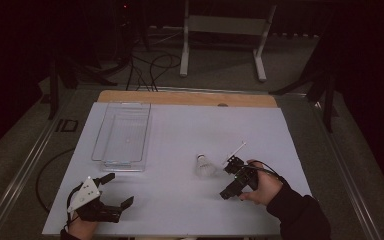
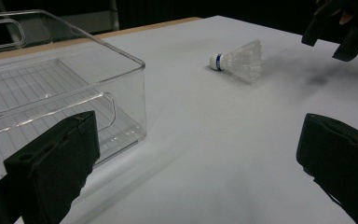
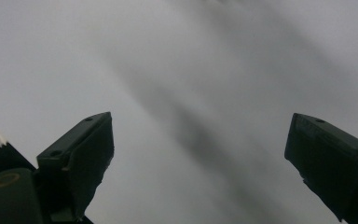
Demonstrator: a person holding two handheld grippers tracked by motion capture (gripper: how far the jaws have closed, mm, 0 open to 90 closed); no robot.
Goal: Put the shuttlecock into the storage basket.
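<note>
The shuttlecock (image 1: 206, 165) lies on its side right of the bench (image 1: 180, 200) middle, just beside the right gripper (image 1: 232, 177), jaws released. The left gripper (image 1: 112, 192), jaws released, sits near the front-left corner; its view reveals the shuttlecock's blue band and the clear bin (image 2: 51, 88).

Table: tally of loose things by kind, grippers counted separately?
Shuttlecock: 1, white, on its side
Clear plastic bin: 1
Grippers: 2, left gripper and right gripper, both with jaws apart
Total: 2 things on the white table, plus 2 grippers
</note>
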